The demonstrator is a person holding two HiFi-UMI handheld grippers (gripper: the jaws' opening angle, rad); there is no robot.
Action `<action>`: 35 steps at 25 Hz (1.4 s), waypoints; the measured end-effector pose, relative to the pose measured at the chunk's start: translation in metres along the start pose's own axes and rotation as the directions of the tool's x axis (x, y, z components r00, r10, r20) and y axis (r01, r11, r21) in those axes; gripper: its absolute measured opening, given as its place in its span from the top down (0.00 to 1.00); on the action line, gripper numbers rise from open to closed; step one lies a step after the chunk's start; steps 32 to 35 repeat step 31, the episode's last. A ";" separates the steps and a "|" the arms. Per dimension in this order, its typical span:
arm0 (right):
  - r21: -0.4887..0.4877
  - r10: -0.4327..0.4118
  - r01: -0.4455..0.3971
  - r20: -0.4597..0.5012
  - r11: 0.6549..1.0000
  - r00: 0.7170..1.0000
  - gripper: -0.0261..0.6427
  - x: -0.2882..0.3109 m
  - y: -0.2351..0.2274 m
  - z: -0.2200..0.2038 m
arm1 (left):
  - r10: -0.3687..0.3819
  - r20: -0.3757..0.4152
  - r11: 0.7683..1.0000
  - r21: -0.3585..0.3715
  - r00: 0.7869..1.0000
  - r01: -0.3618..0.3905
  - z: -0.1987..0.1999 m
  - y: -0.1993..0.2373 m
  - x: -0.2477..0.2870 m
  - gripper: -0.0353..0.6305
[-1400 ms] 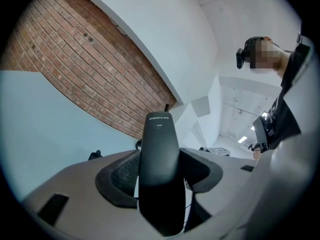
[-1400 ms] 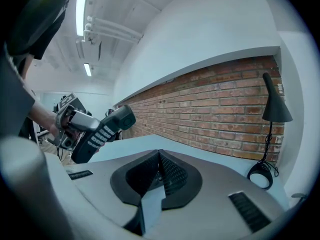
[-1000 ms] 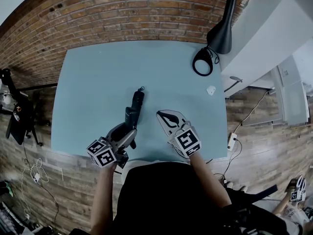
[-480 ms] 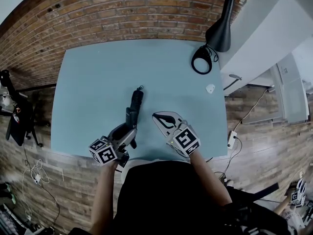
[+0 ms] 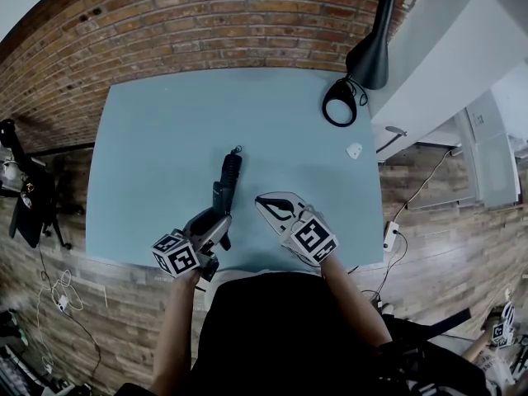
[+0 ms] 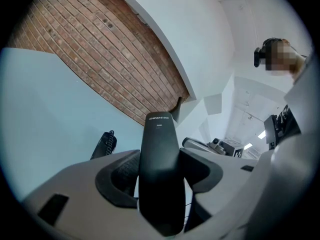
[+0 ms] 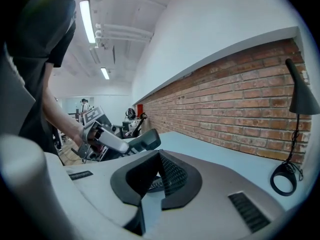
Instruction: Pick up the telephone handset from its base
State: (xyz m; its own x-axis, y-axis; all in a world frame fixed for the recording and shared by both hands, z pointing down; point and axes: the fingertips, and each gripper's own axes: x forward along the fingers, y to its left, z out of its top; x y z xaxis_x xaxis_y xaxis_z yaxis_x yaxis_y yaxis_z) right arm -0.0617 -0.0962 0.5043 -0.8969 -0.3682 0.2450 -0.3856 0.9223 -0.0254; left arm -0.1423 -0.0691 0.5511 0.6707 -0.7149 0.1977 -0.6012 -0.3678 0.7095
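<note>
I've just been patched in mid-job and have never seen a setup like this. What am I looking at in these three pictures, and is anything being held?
There is no robot here: a person holds a hand-operated claw in each hand. The wide picture comes from a camera on the person's head, looking down at a blue-grey table in front of a brick wall. The other two come from cameras riding on each claw, looking along its jaws. The cubes with square patterns are part of the claws.

On the table are a black desk lamp and a small white object that I can't identify. The left claw is closed on the black telephone handset, which sits upright between its pads in the left gripper view. The right claw is shut and empty, just to the right of the handset.
</note>
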 end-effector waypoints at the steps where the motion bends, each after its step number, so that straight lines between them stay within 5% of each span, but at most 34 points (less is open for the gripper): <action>1: -0.004 0.010 -0.010 0.001 1.000 1.000 0.96 0.000 0.002 0.001 | 0.001 -0.001 1.000 -0.002 1.000 -0.001 -0.001 0.001 0.000 0.55; 35: 0.015 0.040 -0.040 -0.006 0.999 0.999 0.96 -0.001 0.005 0.000 | 0.004 0.019 1.000 -0.027 1.000 -0.004 0.008 0.000 -0.002 0.55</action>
